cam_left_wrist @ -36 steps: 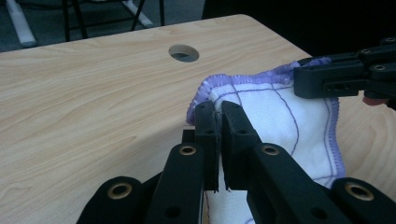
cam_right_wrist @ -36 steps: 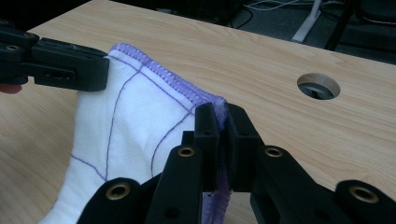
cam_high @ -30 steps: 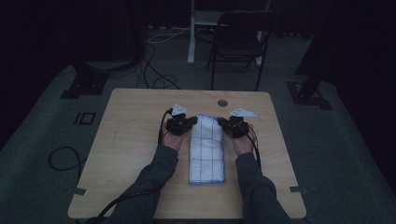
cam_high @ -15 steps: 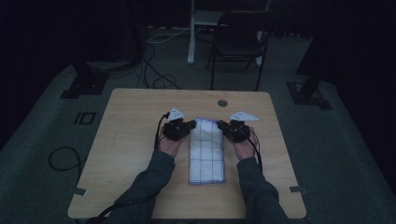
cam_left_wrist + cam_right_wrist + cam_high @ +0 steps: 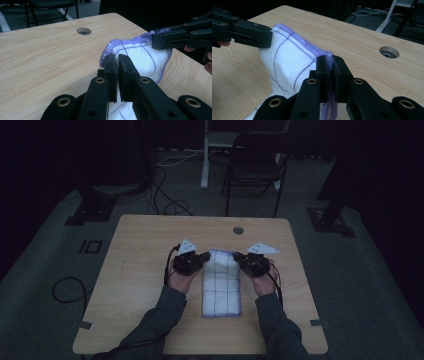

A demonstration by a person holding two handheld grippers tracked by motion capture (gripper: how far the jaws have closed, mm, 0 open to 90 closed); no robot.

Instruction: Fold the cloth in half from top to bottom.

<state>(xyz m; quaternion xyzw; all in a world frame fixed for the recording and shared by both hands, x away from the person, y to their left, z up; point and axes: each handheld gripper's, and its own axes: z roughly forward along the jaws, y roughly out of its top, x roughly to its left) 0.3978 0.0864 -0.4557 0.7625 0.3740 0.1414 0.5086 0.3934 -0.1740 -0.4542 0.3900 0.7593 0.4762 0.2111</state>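
left hand-held gripper (image 5: 116, 60): jaws pinched tight on the far left corner of the cloth (image 5: 221, 282), hem caught between the pads. I see the same unit in the high view (image 5: 204, 257) at the cloth's top left.
right hand-held gripper (image 5: 331, 61): clamped the same way on the far right corner, purple hem running between the pads. High view puts it (image 5: 239, 256) at the top right.
hands: I read one hand (image 5: 182, 276) under each unit, forearms in from the near edge.
cloth position: middle of the counter (image 5: 140, 245), a long narrow fold running from the near side out to the two grippers. Far edge looks raised off the wood between the two grips; near end lies flat.
cloth look: white weave, thin purple grid lines, purple stitched hem (image 5: 299, 38).
handling (my call): light, soft, no stiffness. It will sag between the two grips and drape wherever it's let down. Not fragile, not slick; the weave should give the pads bite.
where to hold (my call): corners at the hem, as now. The stitched edge is the thickest part and least likely to slip out.
risk (my call): uneven pull skews the fold.
counter: light wood grain, round cable hole (image 5: 238, 230) near the far edge, well apart from the cloth.
writing / brands: none I can read on cloth, grippers or counter.
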